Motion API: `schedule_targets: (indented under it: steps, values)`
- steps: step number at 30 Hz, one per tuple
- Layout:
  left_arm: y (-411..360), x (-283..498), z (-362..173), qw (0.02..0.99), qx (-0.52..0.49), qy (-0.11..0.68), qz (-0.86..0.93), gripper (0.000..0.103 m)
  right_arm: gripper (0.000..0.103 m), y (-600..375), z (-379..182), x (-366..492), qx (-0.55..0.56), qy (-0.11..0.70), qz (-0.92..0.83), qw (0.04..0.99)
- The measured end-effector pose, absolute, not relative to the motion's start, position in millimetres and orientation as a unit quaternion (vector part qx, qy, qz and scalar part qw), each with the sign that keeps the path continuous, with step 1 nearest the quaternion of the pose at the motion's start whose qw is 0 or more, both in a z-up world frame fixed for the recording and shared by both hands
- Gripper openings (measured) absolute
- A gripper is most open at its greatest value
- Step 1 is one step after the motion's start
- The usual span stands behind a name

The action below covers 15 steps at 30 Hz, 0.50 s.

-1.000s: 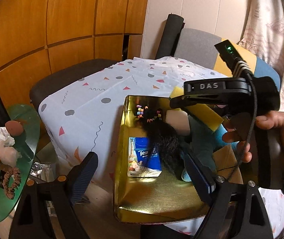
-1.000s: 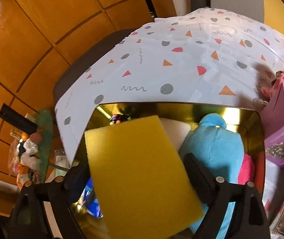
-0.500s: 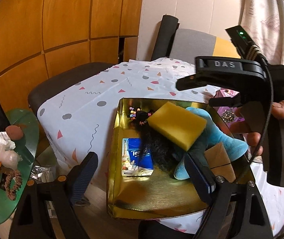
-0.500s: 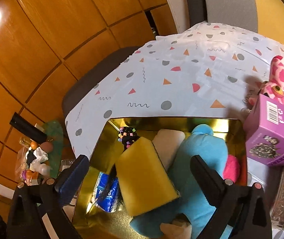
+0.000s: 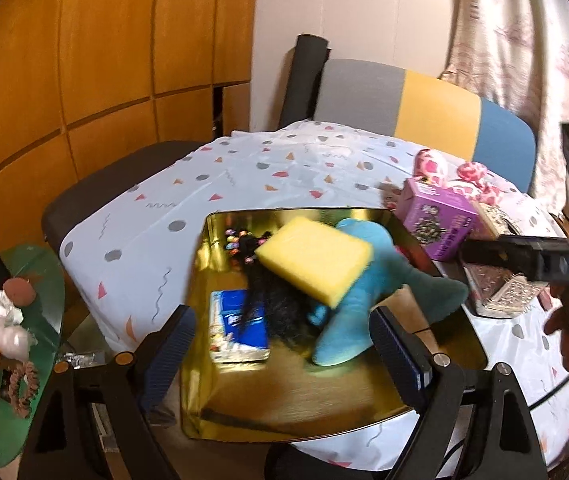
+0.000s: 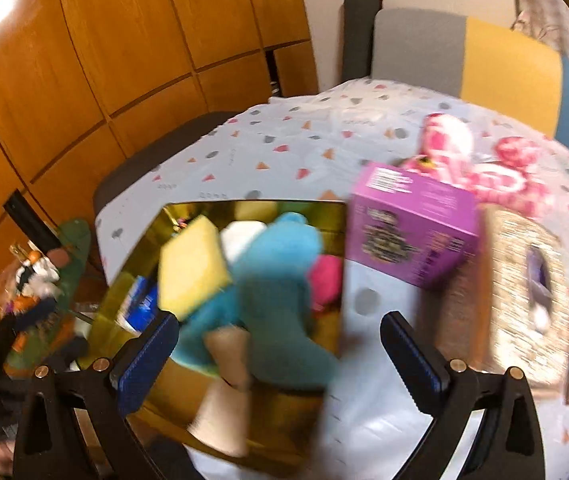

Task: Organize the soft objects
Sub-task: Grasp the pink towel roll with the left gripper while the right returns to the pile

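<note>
2 grippers standing wide, grasping nothing: left gripper (image 5: pixel 280 344), right gripper (image 6: pixel 278 344). Yellow sponge (image 5: pixel 314 266) lying in gold tray (image 5: pixel 324 420), leaning on blue plush (image 5: pixel 368 280). Placing step looking finished. Next likely: pink plush (image 6: pixel 480 168) sitting behind purple box (image 6: pixel 412 226), needing reach past box.

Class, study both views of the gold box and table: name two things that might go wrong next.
1. The yellow sponge lies tilted atop the blue plush and dark hair; it may slide off.
2. The purple box stands beside the gold box; the open right tool might knock it.
</note>
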State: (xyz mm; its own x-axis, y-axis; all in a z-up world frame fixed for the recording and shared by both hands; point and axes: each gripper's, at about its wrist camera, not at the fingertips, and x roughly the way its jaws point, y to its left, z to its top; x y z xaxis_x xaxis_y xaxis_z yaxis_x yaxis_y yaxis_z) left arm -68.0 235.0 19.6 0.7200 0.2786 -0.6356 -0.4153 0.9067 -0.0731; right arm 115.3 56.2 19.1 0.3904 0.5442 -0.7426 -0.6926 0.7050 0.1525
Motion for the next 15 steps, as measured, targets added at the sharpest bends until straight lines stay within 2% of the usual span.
schedule_targets:
  steps: [15]
  values:
    - [171.8, -41.7, 33.7, 0.938, -0.052, 0.327, 0.104, 0.089, 0.102, -107.8, 9.2, 123.8, -0.090, 0.408, 0.222, 0.881]
